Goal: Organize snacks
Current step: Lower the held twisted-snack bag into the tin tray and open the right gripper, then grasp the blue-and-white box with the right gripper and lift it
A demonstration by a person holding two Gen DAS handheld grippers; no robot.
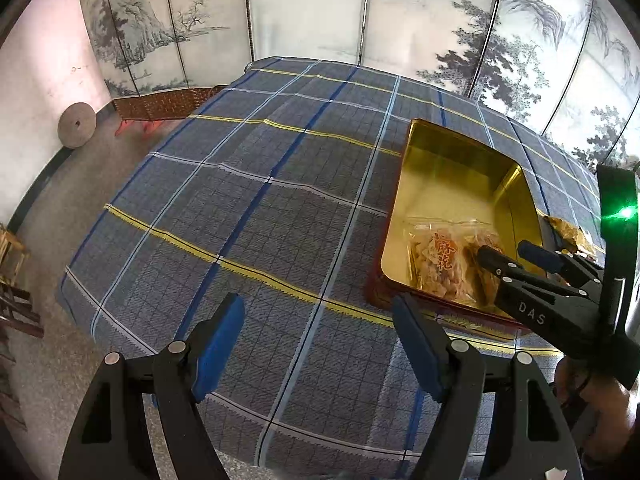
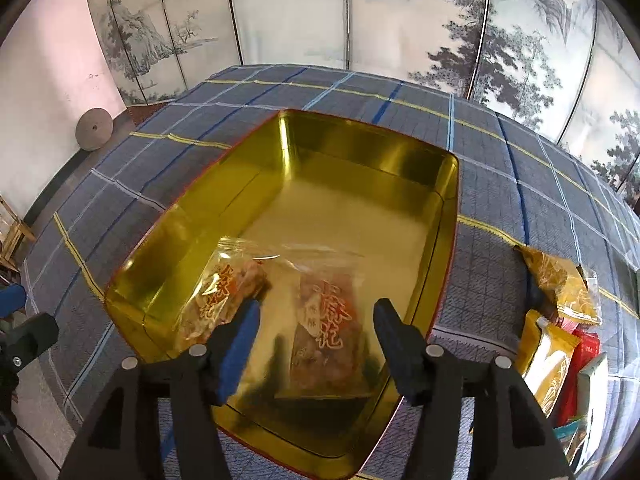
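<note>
A gold tin (image 2: 360,140) with a red outside stands open on the plaid tablecloth (image 2: 500,184). Two clear snack bags with red and white characters lie in its near end, one at the left (image 2: 220,296) and one at the right (image 2: 328,320). My right gripper (image 2: 317,308) hovers open over the right-hand bag, its pads apart from it. In the left wrist view the tin (image 1: 404,184) is at the right, with the bags (image 1: 438,264) and the right gripper (image 1: 510,254) above them. My left gripper (image 1: 316,312) is open over bare cloth, left of the tin, holding nothing.
More snacks lie on the cloth right of the tin: a yellow pack (image 2: 560,284), a gold pouch (image 2: 548,360), a red box (image 2: 582,364). A painted folding screen (image 2: 280,12) stands behind the table. A stone disc (image 2: 94,130) leans on the wall at left.
</note>
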